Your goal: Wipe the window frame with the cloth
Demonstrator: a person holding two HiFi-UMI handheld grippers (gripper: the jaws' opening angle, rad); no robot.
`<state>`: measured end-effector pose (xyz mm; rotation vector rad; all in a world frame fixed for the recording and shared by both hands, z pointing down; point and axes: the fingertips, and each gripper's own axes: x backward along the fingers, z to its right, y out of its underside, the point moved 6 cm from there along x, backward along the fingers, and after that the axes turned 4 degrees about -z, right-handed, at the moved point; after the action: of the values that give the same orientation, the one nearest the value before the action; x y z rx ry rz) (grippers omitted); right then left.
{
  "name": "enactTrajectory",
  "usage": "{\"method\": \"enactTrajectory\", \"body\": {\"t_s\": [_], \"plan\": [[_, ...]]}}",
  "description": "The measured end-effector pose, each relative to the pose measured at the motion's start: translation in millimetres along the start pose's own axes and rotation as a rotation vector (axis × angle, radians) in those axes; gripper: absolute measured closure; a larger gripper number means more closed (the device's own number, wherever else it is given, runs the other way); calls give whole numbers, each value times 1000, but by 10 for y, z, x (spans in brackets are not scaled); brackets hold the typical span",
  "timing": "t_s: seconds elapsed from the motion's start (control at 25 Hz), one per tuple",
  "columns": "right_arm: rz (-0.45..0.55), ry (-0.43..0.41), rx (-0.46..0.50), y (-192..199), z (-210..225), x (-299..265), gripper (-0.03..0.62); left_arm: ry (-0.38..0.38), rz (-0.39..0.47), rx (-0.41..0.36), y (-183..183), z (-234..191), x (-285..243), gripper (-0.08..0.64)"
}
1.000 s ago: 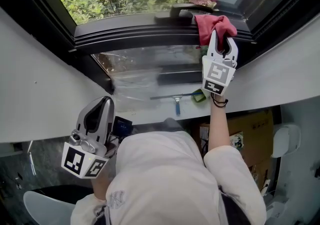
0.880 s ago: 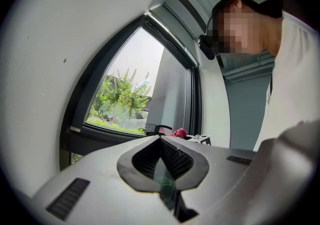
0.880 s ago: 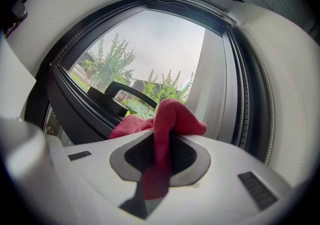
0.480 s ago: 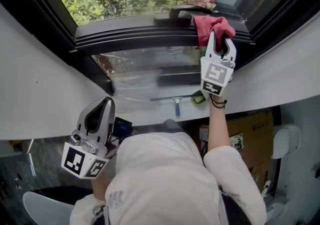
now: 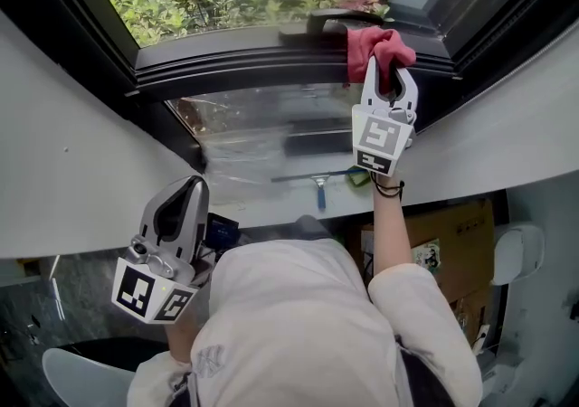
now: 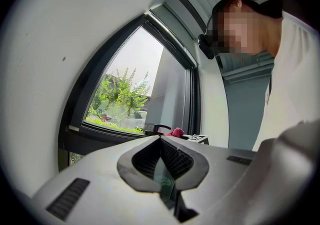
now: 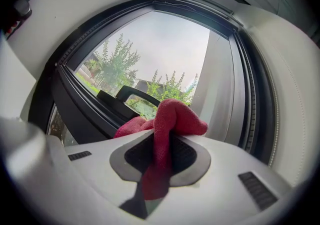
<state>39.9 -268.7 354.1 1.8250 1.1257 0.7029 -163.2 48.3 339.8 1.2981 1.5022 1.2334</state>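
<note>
Your right gripper [image 5: 389,78] had its jaws clamped on the red cloth [image 5: 378,45]. The cloth bunched up past the tips and lay against the dark window frame [image 5: 244,61], just beside the handle [image 5: 312,23] (its folds hid the exact contact). Your left gripper [image 5: 181,206] hung low by your chest, well apart from the frame, with its jaws closed together on nothing.

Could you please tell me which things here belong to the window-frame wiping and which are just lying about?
In use: crumpled red cloth, clamped in the right tool; dark window frame it rests on.
Lying about: blue-handled squeegee and small green item on the white sill; brown cardboard box below; left tool, shut, empty.
</note>
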Motion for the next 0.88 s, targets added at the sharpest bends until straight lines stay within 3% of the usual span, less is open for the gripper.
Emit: {"method": "enactTrajectory", "body": {"t_s": [0.16,0.32,0.88], "plan": [[26,-53,2,-90,-178,23,523,-12,0,1,-3,-23,37,552],[12,-37,79,-203,-334,44,525,-17,11,1,-14,-26,83,551],[18,-51,35,-212,-474,107,525,-31,10,6,-8,-47,184,551]]}}
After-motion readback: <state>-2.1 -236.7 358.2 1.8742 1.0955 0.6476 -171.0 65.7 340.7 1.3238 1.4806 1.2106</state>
